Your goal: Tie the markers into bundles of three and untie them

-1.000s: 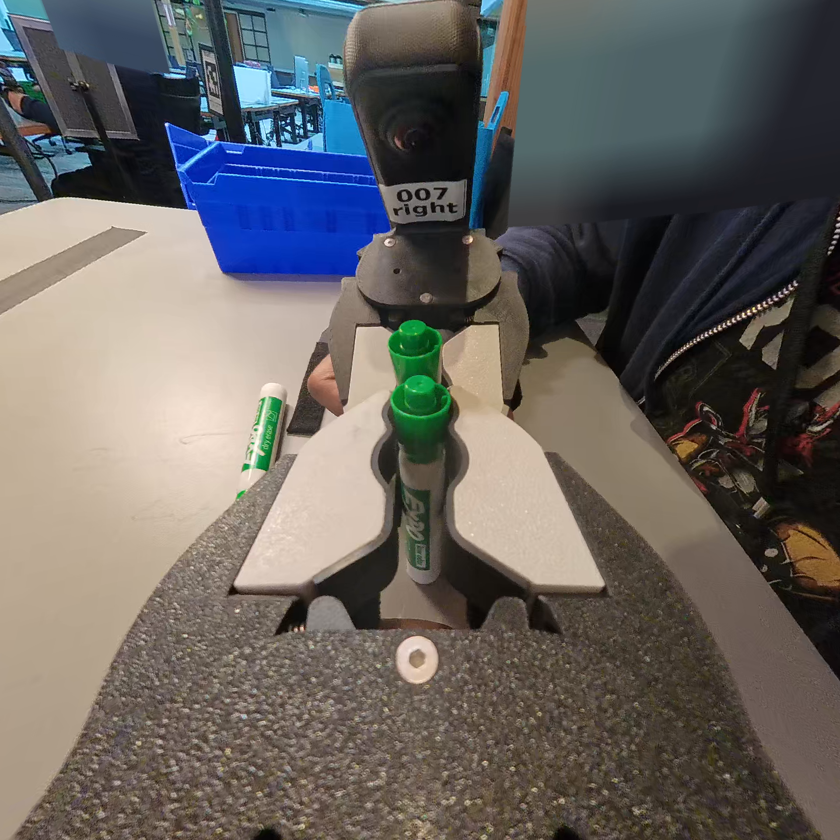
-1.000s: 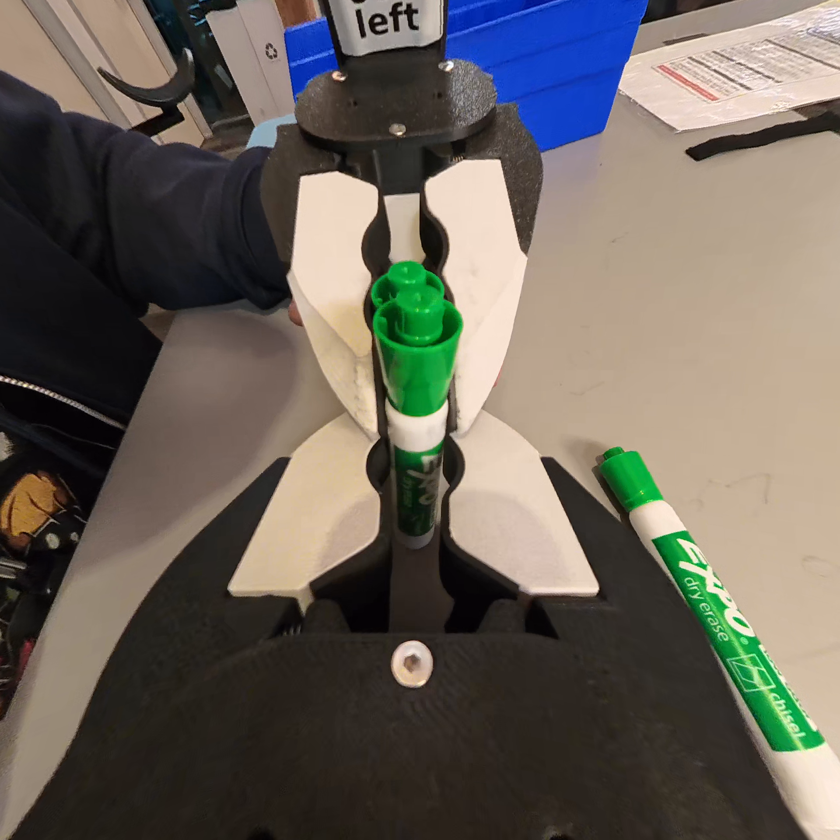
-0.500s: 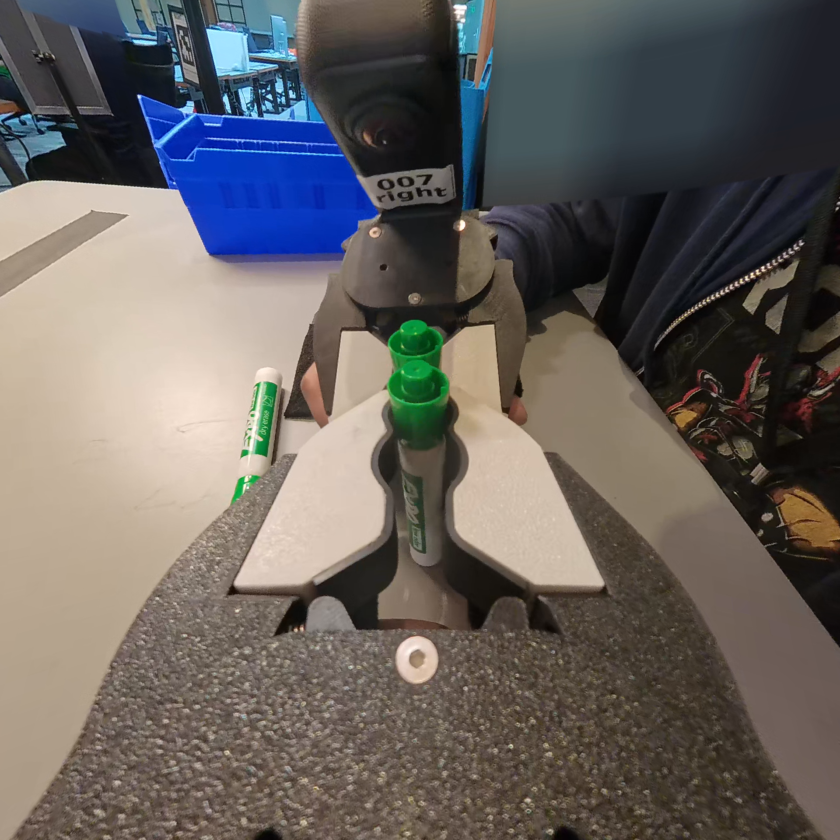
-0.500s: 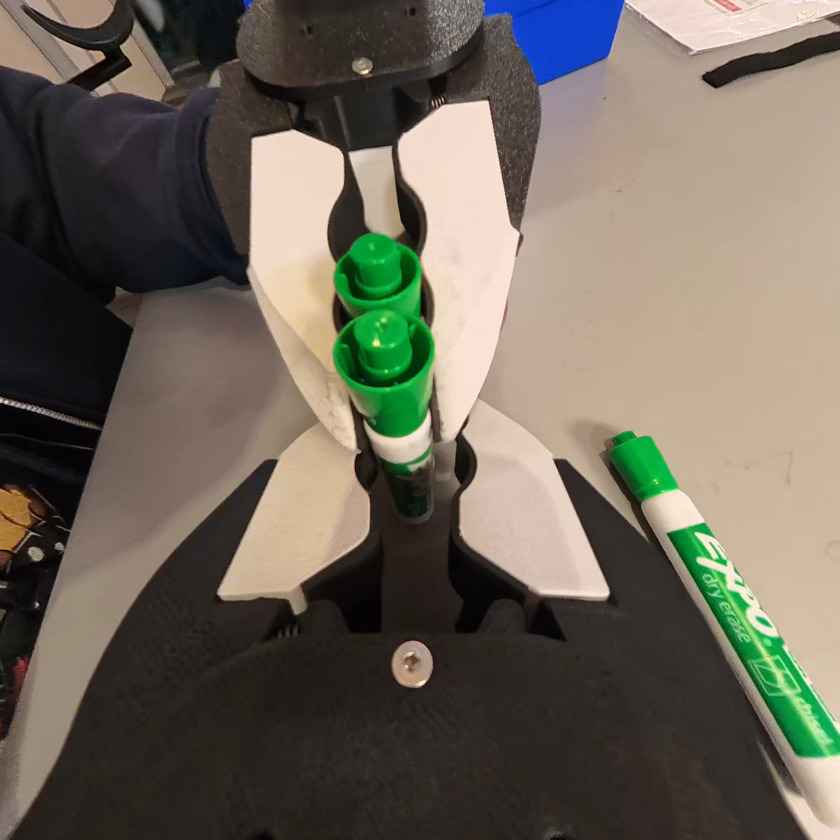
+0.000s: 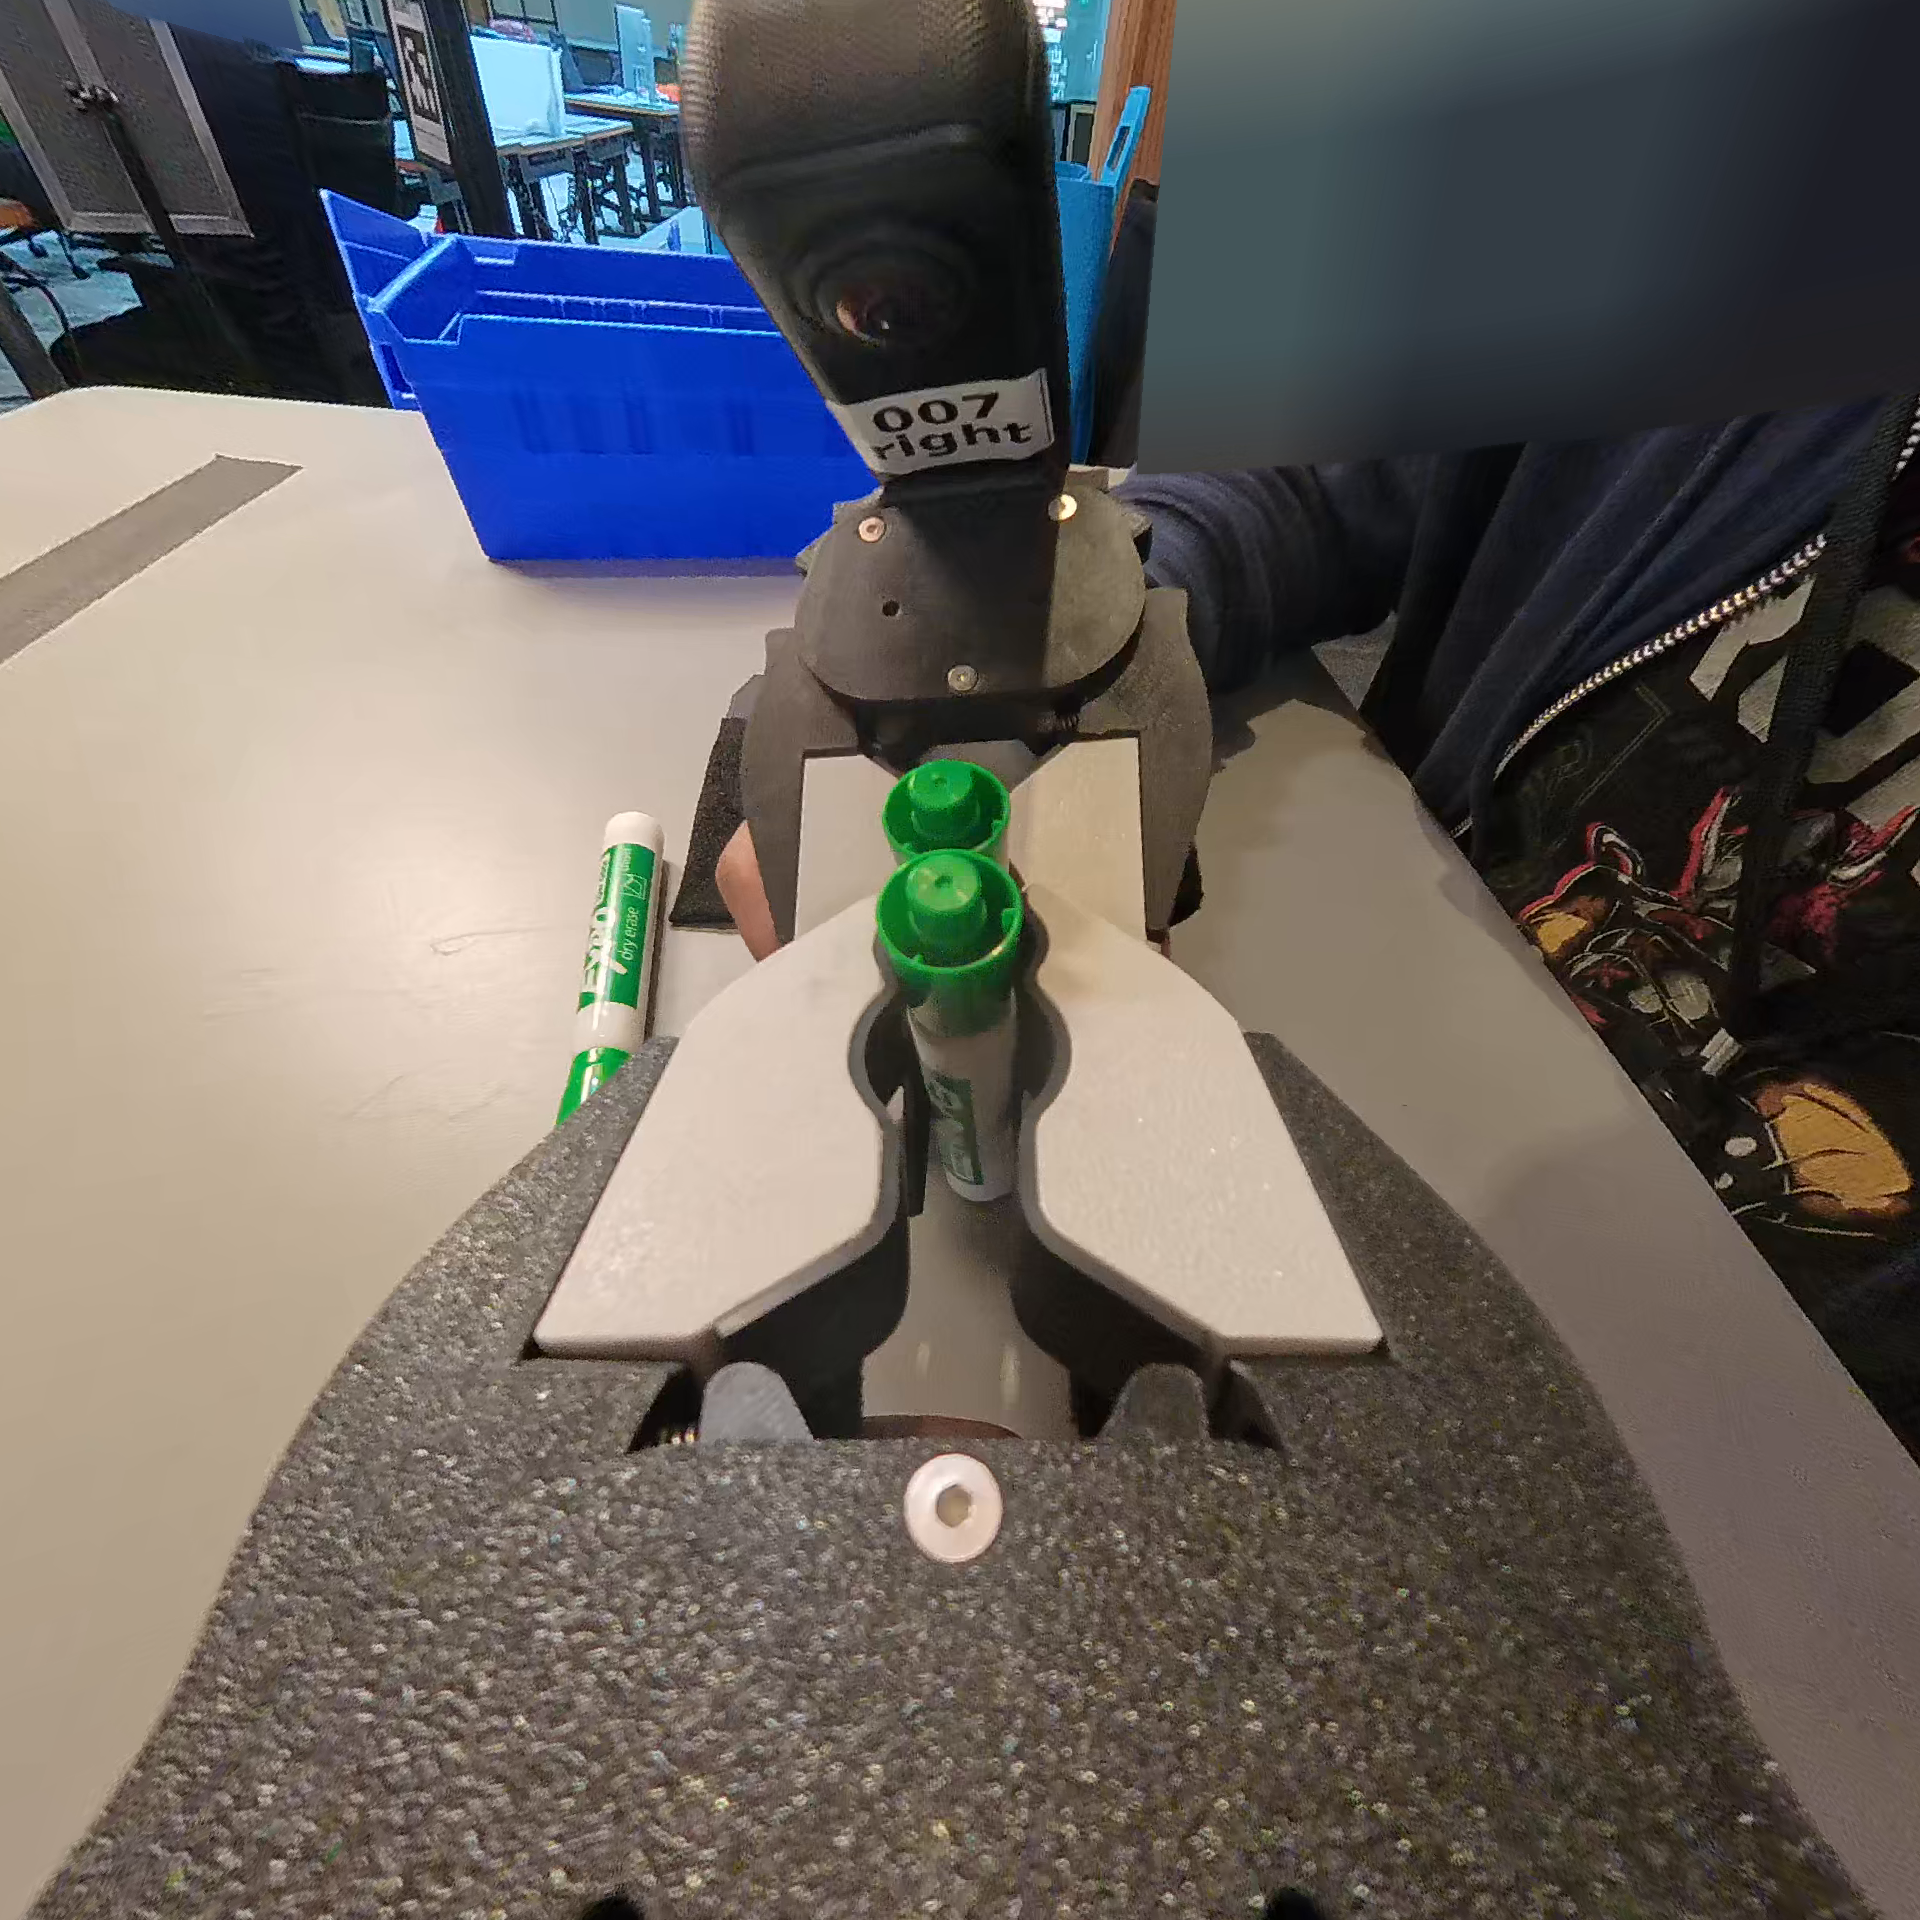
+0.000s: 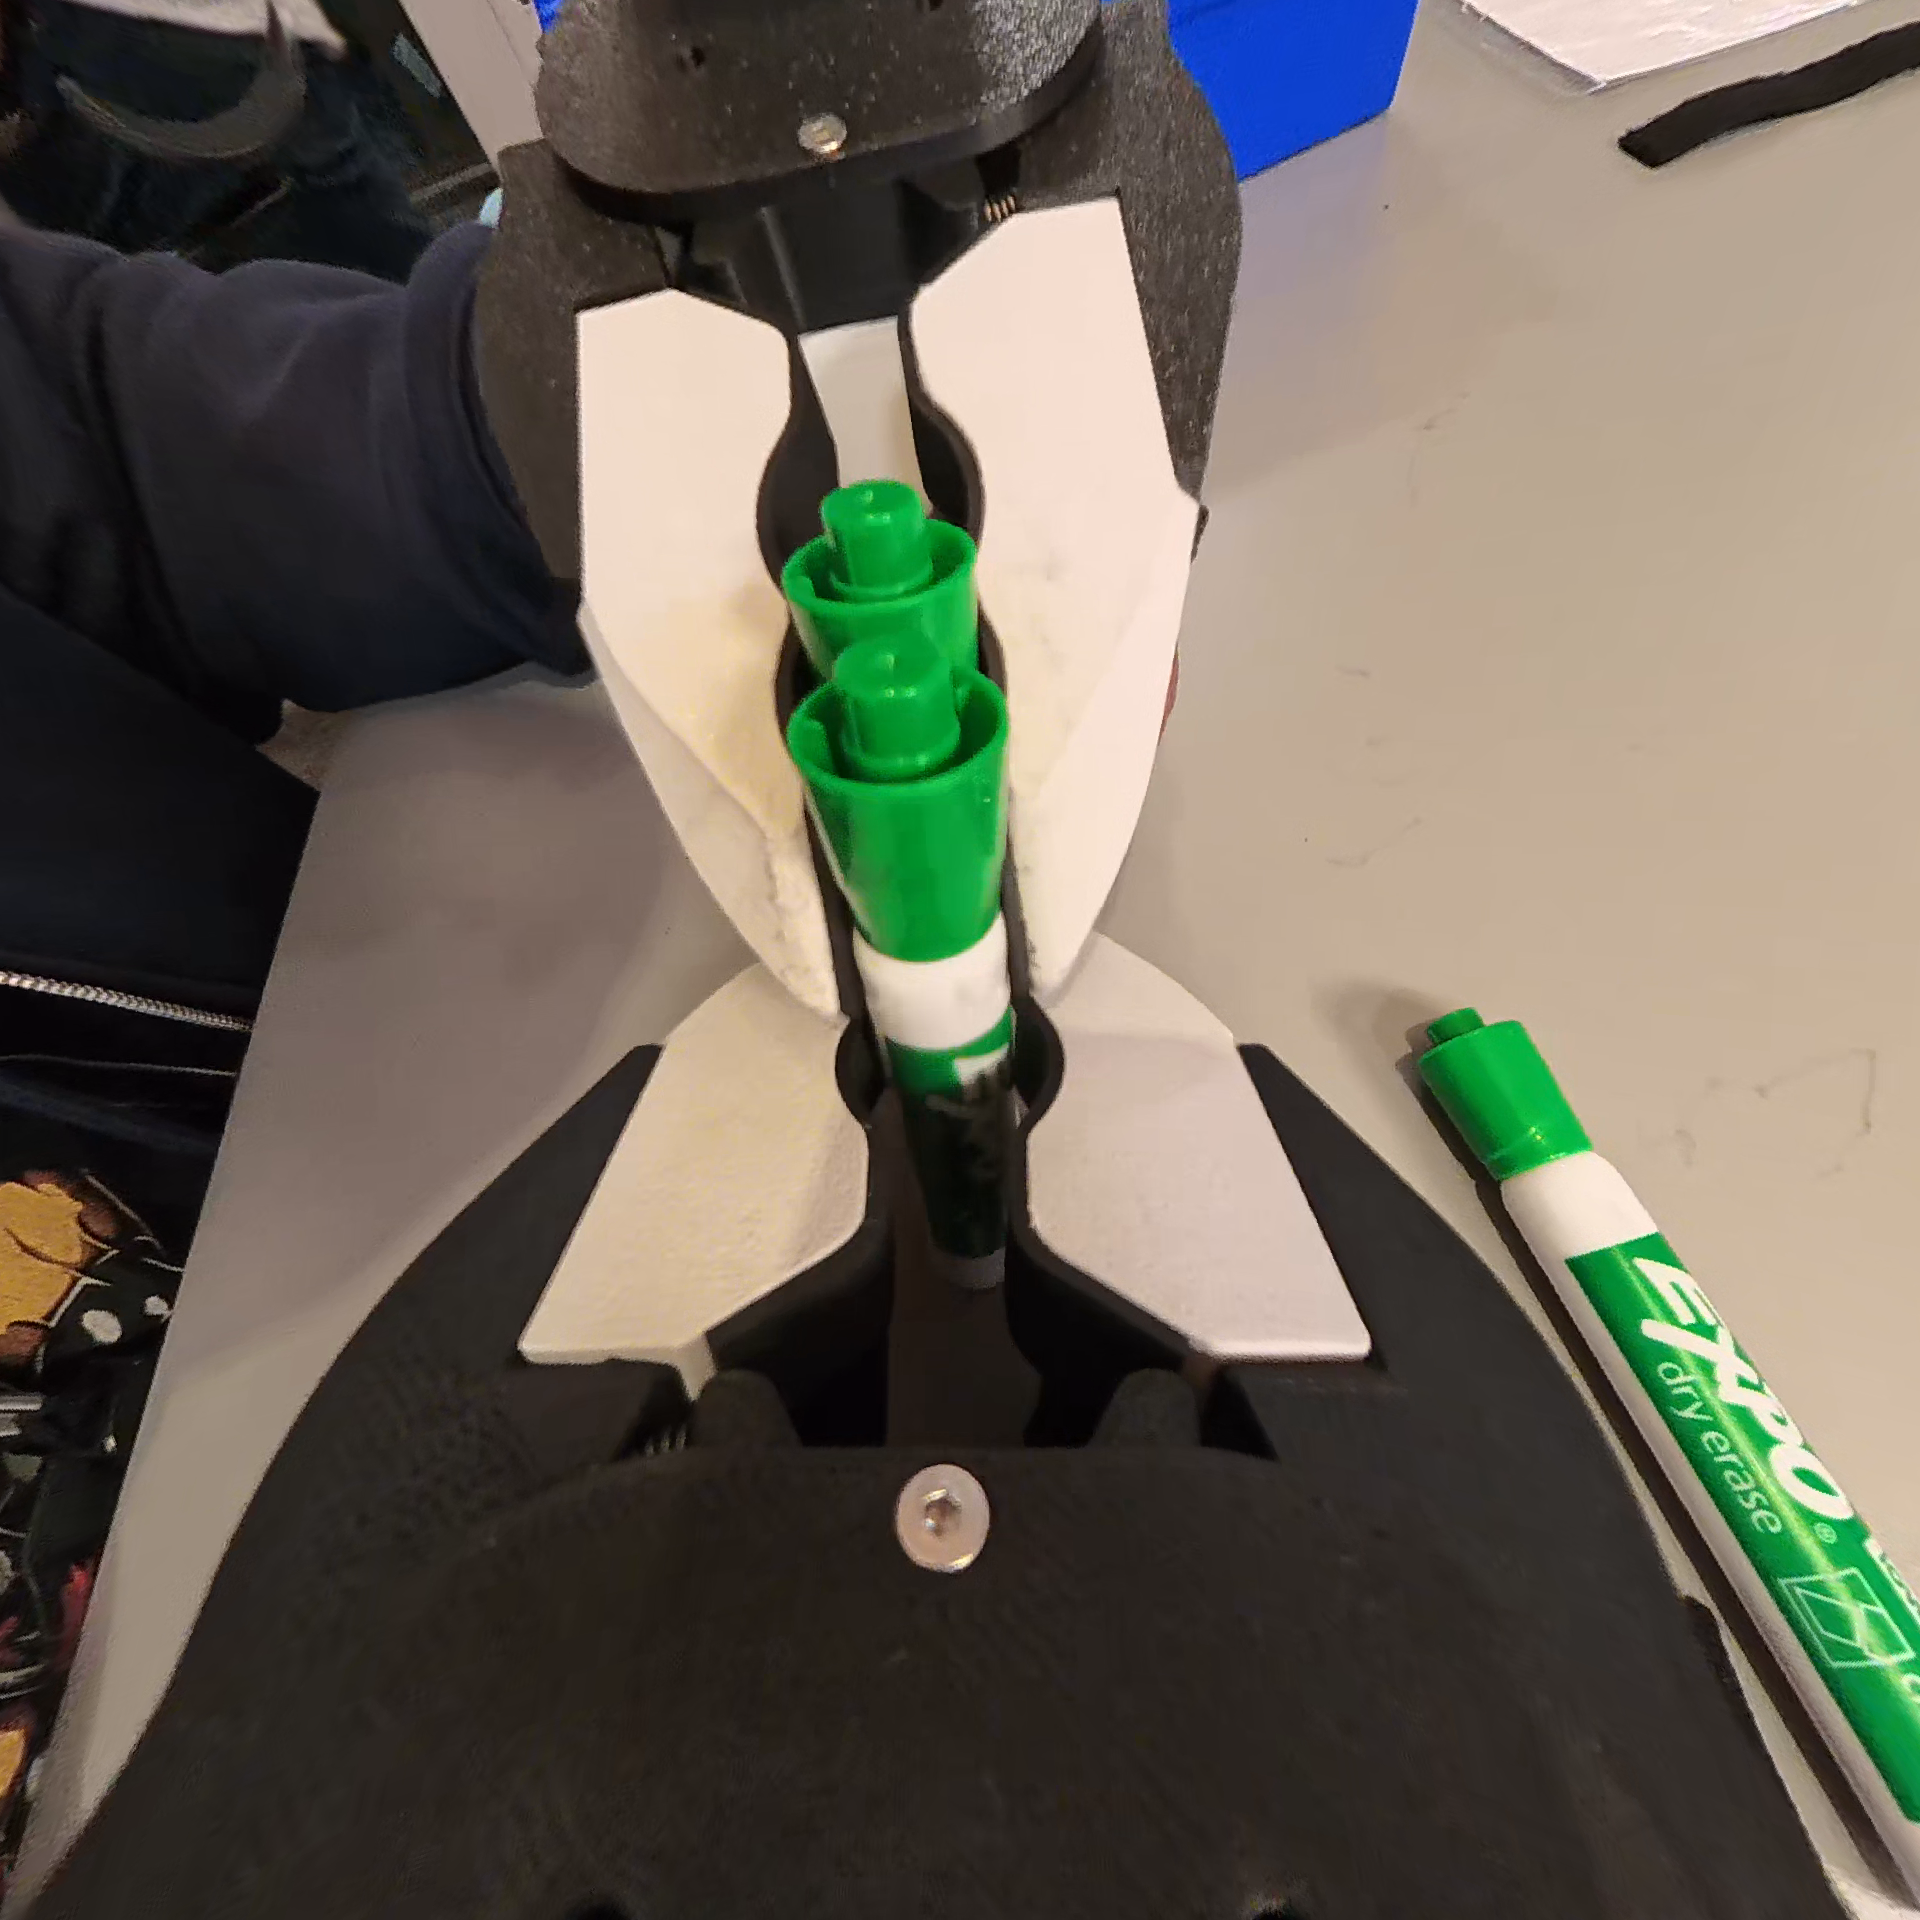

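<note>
Beside the loose green-capped marker (image 6: 1662,1340) on the grey table (image 5: 260,831), both my left tongs (image 5: 951,997) and right tongs (image 6: 940,1060) clamp upright green-capped white markers (image 6: 904,831), which I should keep parallel.

Sticker: I see a white printed sticker (image 5: 951,426) on the black camera housing (image 5: 883,208) facing me.
Lying marker: the green-and-white dry-erase marker (image 6: 1714,1382) on the grey table (image 6: 1558,623) bears a printed brand label.
Pole: black-and-white code tag (image 5: 421,78).

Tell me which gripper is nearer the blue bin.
Too close to call. The left gripper and right gripper meet fingertip to fingertip over the two upright markers, the blue bin off to one side.
</note>
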